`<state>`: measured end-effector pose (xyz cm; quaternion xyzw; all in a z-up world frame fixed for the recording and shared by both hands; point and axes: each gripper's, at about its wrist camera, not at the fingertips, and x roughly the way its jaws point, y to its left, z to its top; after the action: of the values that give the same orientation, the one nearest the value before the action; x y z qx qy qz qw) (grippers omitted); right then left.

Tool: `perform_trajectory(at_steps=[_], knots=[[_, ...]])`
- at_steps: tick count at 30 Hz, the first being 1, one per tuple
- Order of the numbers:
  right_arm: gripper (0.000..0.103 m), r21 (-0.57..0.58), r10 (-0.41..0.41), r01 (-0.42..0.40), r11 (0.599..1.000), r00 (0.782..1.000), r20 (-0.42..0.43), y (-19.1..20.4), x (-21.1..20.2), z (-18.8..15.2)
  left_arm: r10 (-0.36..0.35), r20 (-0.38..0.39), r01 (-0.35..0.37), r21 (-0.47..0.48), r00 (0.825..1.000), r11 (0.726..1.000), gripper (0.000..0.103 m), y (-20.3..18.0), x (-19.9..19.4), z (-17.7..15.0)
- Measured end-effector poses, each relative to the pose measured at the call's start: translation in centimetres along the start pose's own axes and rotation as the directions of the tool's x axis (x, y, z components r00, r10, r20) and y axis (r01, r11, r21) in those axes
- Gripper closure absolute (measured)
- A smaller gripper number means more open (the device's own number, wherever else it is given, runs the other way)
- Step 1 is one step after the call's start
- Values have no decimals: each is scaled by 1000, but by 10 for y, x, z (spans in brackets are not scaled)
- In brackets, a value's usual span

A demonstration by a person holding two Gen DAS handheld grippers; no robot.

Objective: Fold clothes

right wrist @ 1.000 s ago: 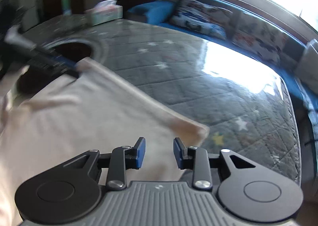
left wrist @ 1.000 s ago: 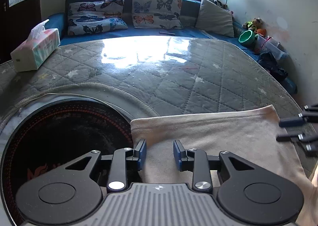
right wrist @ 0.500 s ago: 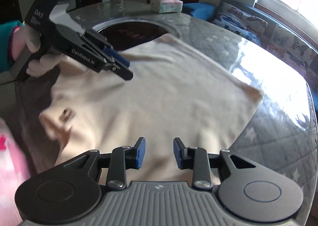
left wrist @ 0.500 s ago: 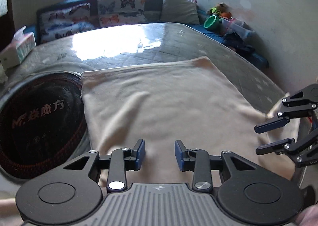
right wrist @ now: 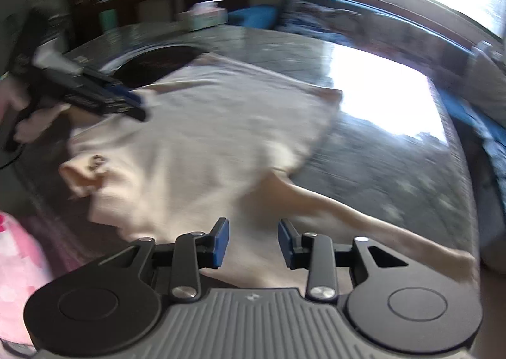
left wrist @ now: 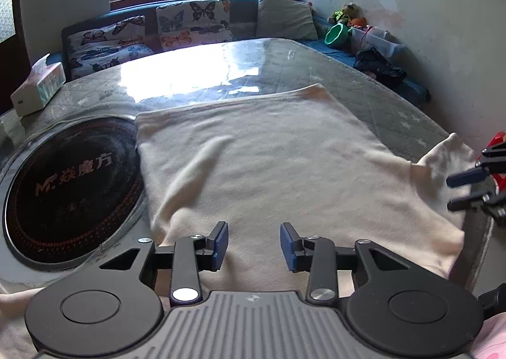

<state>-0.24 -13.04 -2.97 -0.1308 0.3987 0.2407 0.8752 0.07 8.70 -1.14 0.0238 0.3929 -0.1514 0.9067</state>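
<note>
A beige T-shirt (left wrist: 278, 156) lies spread flat on the grey quilted table, hem away from me; it also shows in the blurred right wrist view (right wrist: 221, 137). My left gripper (left wrist: 254, 245) is open and empty, just above the shirt's near part. My right gripper (right wrist: 252, 242) is open and empty, over the shirt near its right sleeve (right wrist: 363, 220). In the left wrist view the right gripper (left wrist: 465, 190) sits at the right edge by that sleeve (left wrist: 442, 166). In the right wrist view the left gripper (right wrist: 136, 106) hovers over the shirt's left side.
A round black inset with red lettering (left wrist: 69, 182) lies left of the shirt. A tissue box (left wrist: 38, 87) stands at the far left. A sofa with butterfly cushions (left wrist: 189, 24) and a green bowl (left wrist: 336, 34) lie beyond the table. The table edge (left wrist: 474, 242) is close on the right.
Both grippers have pulled back from the shirt's far hem toward its near end, staying open. The right gripper is moving fast now, toward the right sleeve.
</note>
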Motion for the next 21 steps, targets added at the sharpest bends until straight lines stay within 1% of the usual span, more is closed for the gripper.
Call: perform_trajectory(at_steps=[2, 5, 8, 12, 13, 16, 21], knots=[[69, 52, -63, 63, 997, 998, 1, -17, -5, -7, -24, 6, 24, 9, 1000, 1000, 59, -9, -1, 2], [69, 132, -156, 155, 979, 988, -5, -43, -12, -17, -64, 13, 64, 26, 998, 998, 55, -25, -2, 4], [69, 198, -241, 239, 950, 970, -16, -69, -17, -30, -103, 16, 102, 42, 995, 994, 50, -41, -2, 6], [67, 277, -345, 341, 898, 938, -37, -102, -22, -45, -145, 21, 143, 60, 989, 988, 48, -60, -1, 8], [67, 296, -358, 354, 887, 933, -42, -109, -23, -48, -156, 21, 154, 65, 988, 986, 48, -64, -1, 8], [67, 339, -370, 366, 867, 927, -56, -124, -24, -58, -178, 14, 176, 82, 984, 981, 47, -76, 1, 8], [67, 398, -345, 340, 852, 937, -60, -136, -24, -69, -201, 0, 199, 112, 980, 974, 46, -90, 5, 9]])
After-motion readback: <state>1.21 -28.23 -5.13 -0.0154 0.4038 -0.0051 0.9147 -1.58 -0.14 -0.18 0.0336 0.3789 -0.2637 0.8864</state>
